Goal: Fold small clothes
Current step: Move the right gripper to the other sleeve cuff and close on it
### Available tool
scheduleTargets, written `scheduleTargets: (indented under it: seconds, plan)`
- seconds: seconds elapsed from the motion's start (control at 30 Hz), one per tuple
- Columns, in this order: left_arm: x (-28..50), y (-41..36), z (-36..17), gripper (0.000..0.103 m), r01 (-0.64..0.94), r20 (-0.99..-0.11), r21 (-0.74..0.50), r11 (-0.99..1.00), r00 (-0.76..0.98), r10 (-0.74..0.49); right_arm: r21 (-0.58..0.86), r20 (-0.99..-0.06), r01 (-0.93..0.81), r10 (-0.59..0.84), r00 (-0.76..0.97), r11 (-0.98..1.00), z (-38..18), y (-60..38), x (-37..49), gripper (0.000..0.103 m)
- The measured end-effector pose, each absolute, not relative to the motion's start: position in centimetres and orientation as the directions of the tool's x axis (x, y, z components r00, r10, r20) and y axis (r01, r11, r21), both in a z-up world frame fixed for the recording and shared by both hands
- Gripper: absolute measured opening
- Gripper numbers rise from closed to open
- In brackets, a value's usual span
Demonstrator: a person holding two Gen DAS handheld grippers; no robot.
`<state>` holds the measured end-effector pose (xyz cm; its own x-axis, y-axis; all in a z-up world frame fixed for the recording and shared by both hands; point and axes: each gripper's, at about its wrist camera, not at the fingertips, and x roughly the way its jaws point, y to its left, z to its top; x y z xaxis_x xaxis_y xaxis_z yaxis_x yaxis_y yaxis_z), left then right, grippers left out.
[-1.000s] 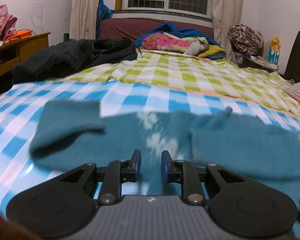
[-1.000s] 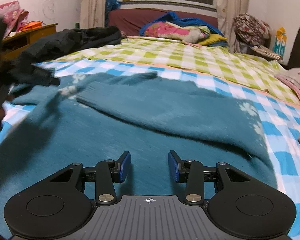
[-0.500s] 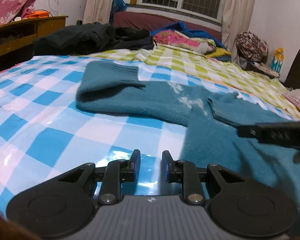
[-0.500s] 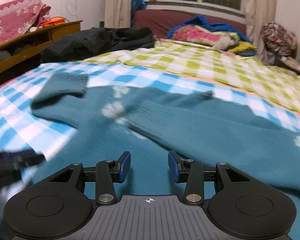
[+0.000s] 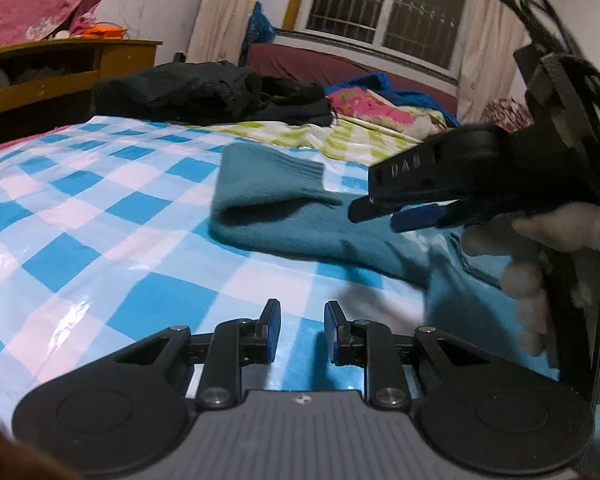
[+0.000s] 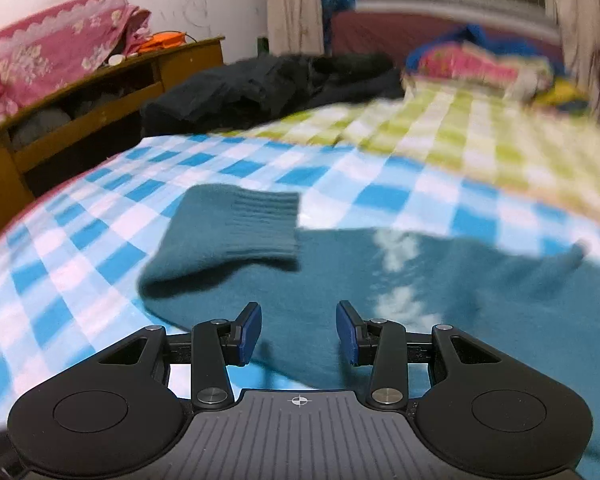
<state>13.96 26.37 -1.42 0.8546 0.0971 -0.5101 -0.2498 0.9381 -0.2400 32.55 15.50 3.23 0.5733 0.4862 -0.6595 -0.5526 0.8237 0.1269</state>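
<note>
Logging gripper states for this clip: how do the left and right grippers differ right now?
The left gripper has its blue-padded fingers only narrowly apart, while the right gripper is spread wider. The left hangs over the bare blue-and-white checked sheet; the right is over the teal knitted sweater, near its folded-over ribbed cuff. Both are open and empty, neither touching the sweater.

A teal sweater [image 6: 380, 280] with pale flower-like marks (blurred) lies on a blue-and-white checked sheet [image 6: 80, 272], beyond it a green-and-white checked cover [image 6: 480, 136], a black heap of clothes [image 6: 260, 84], a pink floral cloth [image 6: 52, 56], and blue-padded black grippers.
</note>
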Motion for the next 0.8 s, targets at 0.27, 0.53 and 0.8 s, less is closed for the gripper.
scheduleTargets:
  seconds: [0.27,0.53,0.8]
  plan:
    - [13.3,28.0,-1.8,0.030,-0.334,-0.470,-0.213,0.918,0.859,0.204,0.418,-0.649,-0.439,0.600,0.468,0.795,1.7,17.3,36.4,0.042]
    - [12.9,29.2,-2.1,0.036,-0.388,-0.441,-0.196,0.901,0.855,0.273,0.578,-0.613,-0.326,0.661,0.432,0.748,0.3,18.7,38.6,0.045]
    - [12.8,29.4,-2.3,0.037,-0.388,-0.441,-0.206,0.899,0.856,0.268,0.652,-0.601,-0.194,0.656,0.456,0.733,-1.2,19.2,39.8,0.026]
